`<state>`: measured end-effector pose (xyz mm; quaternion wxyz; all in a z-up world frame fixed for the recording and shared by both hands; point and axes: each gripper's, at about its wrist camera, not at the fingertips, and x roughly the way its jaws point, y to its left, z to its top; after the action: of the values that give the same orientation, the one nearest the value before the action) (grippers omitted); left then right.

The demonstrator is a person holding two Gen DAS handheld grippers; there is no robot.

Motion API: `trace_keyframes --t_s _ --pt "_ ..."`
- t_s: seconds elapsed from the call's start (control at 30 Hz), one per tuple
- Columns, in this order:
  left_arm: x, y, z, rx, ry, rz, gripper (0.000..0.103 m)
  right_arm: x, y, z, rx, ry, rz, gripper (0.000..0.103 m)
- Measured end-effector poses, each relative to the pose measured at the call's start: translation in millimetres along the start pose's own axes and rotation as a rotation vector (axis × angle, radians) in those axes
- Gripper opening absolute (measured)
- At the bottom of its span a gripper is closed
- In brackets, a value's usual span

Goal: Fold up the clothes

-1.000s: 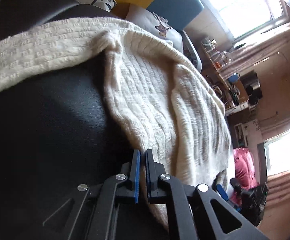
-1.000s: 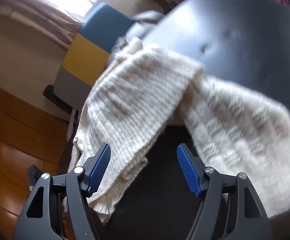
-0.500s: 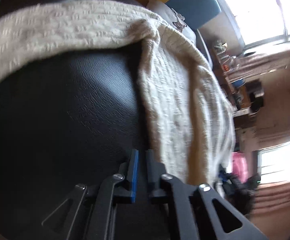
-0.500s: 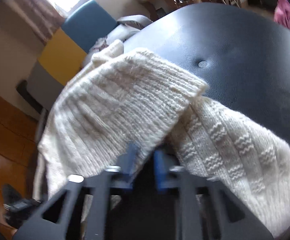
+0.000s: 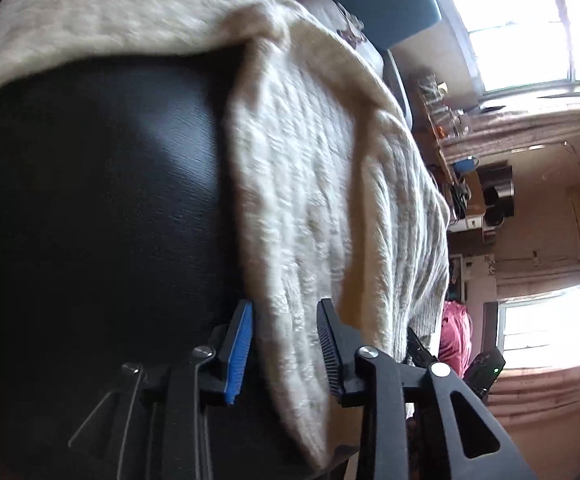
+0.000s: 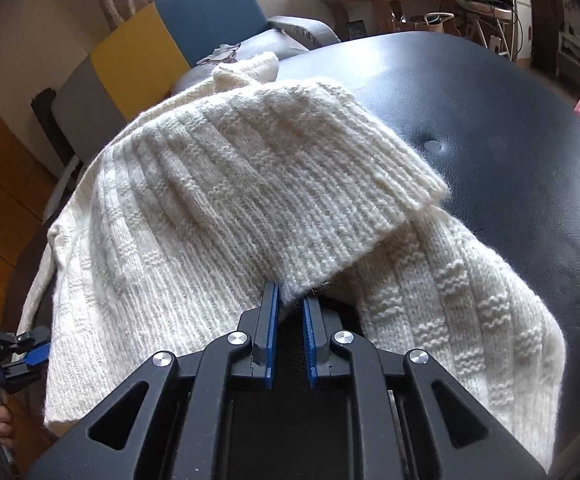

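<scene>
Cream knit sweater (image 6: 226, 200) draped over black padded ottoman (image 6: 489, 120). Right gripper (image 6: 290, 308) jaws pinched narrow on ribbed corner. Left gripper (image 5: 284, 344) jaws opening, knit edge between, unpressed. Risk: thin corner bite slipping, fold collapsing, sweater sliding off edge.

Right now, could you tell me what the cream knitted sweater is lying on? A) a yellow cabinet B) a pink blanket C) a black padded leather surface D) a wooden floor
C: the cream knitted sweater is spread over the black padded leather surface.
</scene>
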<state>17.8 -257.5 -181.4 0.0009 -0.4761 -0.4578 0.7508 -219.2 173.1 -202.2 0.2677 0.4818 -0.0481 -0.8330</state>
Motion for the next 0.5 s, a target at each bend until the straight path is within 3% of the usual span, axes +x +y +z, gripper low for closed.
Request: trace_keyframes --t_s 0.07,0.13,0.17,0.3,0.43,0.5 --pt "4 -10 -2 0.037 -0.012 0.037 0.032 -1 1 -1 -0.013 0.002 -0.003 0.013" --pt "9 -24 -5 0.108 -0.023 0.115 0.019 -2 9 -4 -0.044 -0.002 -0.021 0.013" --pt "10 -27 -6 0.133 -0.028 0.139 0.008 -3 13 -5 -0.06 -0.004 -0.03 0.013" --pt "6 -30 -8 0.185 -0.043 0.195 0.005 -12 15 -6 -0.097 0.002 -0.072 0.013" --pt "-3 -30 -9 0.244 -0.047 0.232 0.005 -45 22 -9 -0.223 -0.019 -0.174 0.013" --pt "-6 -26 -8 0.257 -0.044 0.24 0.005 -62 28 -8 -0.241 -0.049 -0.172 0.013"
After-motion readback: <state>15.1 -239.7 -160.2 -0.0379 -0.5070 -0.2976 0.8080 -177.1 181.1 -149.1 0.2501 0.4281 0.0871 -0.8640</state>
